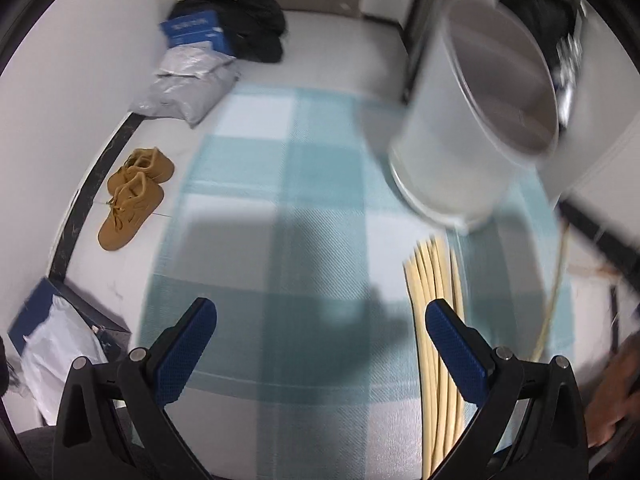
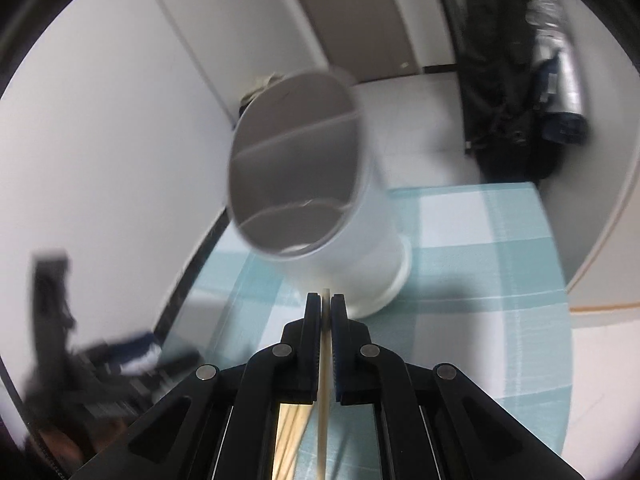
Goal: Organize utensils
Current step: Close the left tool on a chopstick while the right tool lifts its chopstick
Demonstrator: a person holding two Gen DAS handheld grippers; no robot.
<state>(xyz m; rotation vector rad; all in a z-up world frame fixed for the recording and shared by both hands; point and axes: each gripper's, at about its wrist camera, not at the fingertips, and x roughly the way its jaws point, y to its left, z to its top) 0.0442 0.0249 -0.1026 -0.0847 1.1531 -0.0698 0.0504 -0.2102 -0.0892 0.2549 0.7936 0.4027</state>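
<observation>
Right tool (image 2: 326, 300) pinches one chopstick (image 2: 325, 360) before the white holder (image 2: 372, 216); left tool (image 1: 320, 328) is spread beside the chopstick bundle (image 1: 432, 280)

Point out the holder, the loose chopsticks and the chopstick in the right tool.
holder (image 2: 376, 220), right wrist view, on its white side wall.
chopsticks (image 1: 432, 280), left wrist view, on the bundle's upper part.
chopstick (image 2: 323, 392), right wrist view, on its shaft behind the shut fingers.

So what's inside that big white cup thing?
The white holder shows only dividers splitting it into compartments, and no chopsticks in the parts I can see. Its wall hides the nearest corner of the bottom.
</observation>
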